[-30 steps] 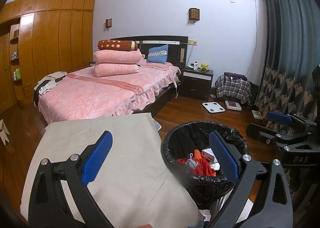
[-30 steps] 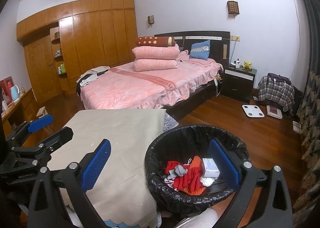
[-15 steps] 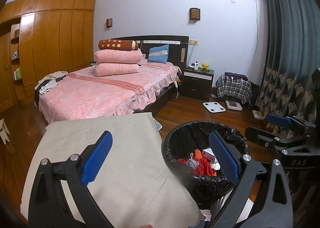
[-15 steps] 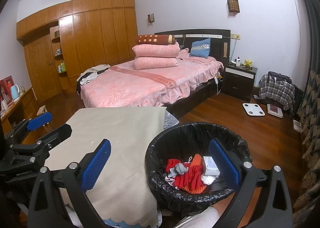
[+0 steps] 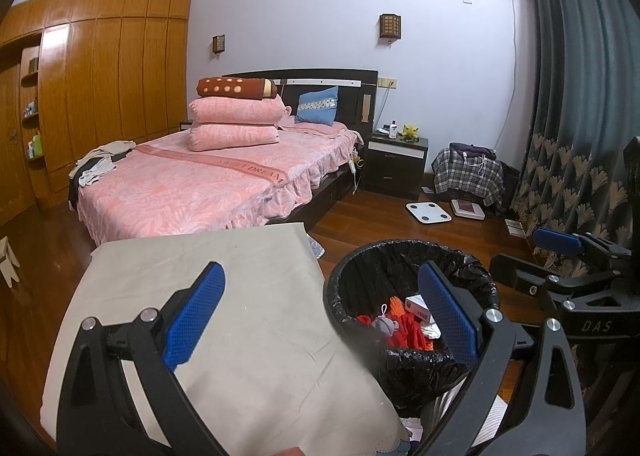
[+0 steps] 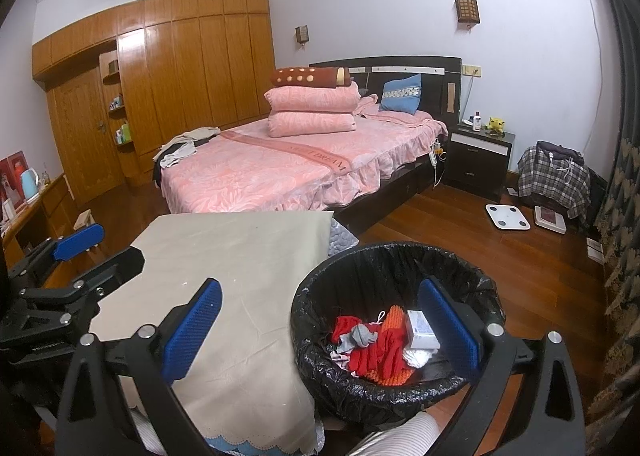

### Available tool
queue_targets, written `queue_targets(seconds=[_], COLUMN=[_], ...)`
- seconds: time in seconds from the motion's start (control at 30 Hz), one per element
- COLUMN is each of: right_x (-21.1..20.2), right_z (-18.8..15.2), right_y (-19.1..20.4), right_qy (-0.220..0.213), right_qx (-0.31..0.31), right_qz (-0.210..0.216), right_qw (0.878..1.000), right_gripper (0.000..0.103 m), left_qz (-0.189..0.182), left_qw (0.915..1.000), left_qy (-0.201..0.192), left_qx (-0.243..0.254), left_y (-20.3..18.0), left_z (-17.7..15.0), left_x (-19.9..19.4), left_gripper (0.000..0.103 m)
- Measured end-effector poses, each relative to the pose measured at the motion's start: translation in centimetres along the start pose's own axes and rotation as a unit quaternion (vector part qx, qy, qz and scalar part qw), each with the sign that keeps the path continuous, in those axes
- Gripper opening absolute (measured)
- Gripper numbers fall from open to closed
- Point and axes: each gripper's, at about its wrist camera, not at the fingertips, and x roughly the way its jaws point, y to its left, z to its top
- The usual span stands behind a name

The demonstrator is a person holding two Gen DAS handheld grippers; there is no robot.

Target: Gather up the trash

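We see trash bin [image 6: 394, 392] beside cloth-covered table [image 6: 240, 256], red rags, small box inside. Right gripper [image 6: 320, 324] jaws apart, empty, above bin; left gripper [image 5: 320, 308] likewise apart, seemingly over table edge.

A pink-quilted bed [image 5: 208, 188] carries stacked pink pillows [image 5: 236, 124]; a white bathroom scale [image 5: 428, 212] lies on the wooden floor [image 5: 400, 224].

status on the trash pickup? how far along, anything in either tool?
Looks near done. Done: the black-lined bin already holds red fabric, a grey scrap and a small white box. In hand: nothing; left tool and right tool are both open. Left: no loose trash visible on the cloth-covered table.
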Motion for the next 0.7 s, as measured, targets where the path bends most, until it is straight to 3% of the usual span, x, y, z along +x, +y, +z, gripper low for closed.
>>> queue_targets(seconds=[0.7], right_x=[0.01], right_z=[0.11], right_y=[0.03], right_qy=[0.001], right_qx=[0.000], right_qz=[0.000], right_qw=[1.000], right_gripper=[0.097], left_qz=[0.000], left_qw=[1.0000], left_qy=[0.002], left_qx=[0.000], left_y=[-0.01], left_z=[0.02], left_x=[-0.01], left_gripper=[0.095])
